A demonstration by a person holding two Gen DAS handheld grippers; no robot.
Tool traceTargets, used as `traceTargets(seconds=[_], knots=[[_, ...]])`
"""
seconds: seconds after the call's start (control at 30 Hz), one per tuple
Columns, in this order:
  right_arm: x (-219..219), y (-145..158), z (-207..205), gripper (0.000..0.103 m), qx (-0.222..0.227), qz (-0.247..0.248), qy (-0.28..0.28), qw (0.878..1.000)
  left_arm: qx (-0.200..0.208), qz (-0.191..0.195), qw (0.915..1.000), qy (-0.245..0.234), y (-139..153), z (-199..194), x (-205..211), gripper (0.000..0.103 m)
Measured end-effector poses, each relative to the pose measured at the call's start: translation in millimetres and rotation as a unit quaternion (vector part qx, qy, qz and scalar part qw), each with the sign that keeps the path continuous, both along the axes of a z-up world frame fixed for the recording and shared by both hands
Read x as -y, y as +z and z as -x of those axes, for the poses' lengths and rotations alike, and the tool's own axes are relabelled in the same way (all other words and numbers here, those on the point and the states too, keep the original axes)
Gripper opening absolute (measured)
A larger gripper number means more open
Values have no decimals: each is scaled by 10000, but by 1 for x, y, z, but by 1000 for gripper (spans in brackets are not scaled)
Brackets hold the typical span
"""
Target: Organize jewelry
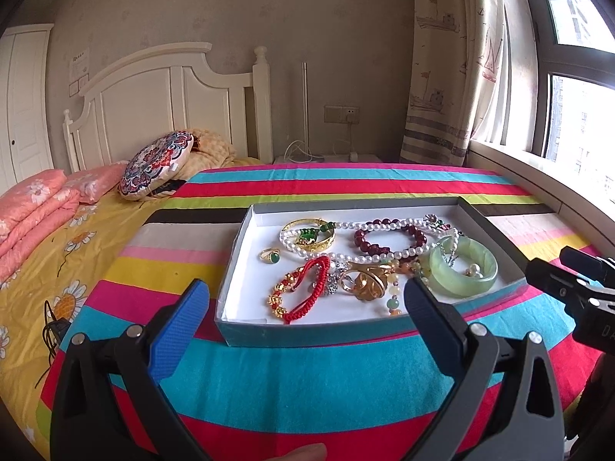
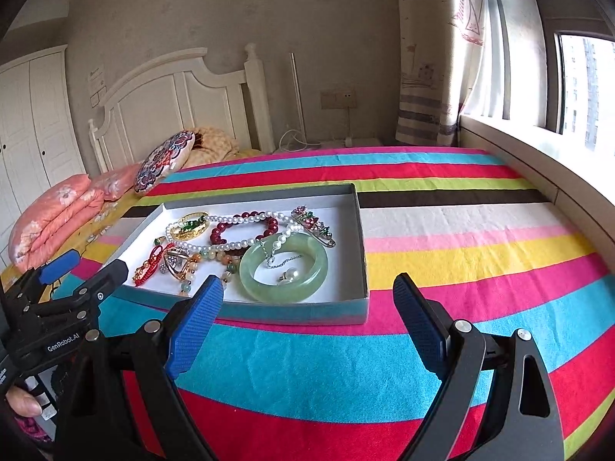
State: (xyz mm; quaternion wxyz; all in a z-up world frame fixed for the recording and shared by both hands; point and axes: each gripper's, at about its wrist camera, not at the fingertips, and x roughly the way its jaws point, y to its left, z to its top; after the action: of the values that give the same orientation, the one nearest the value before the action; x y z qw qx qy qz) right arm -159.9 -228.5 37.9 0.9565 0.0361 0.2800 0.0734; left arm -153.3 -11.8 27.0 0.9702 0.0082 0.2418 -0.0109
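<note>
**Hovering Over the Jewelry Tray**

Hanging level above the striped cloth (image 1: 307, 384), the left gripper (image 1: 307, 299) is spreading its fingers wide, holding nothing, with the tray (image 1: 307, 332) at its 12 o'clock. The right gripper (image 2: 307, 296) is also gaping empty, the tray sitting toward 11 o'clock. A green bangle (image 2: 284, 288) is lying in the tray's near right corner.
</note>
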Motion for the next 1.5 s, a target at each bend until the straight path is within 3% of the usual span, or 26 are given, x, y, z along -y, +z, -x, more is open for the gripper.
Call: traceTargets(seconds=[1.5], knots=[[-11,-2,0,86,26,192,130,9997,33,6,10000,-15,1,2,1,101]])
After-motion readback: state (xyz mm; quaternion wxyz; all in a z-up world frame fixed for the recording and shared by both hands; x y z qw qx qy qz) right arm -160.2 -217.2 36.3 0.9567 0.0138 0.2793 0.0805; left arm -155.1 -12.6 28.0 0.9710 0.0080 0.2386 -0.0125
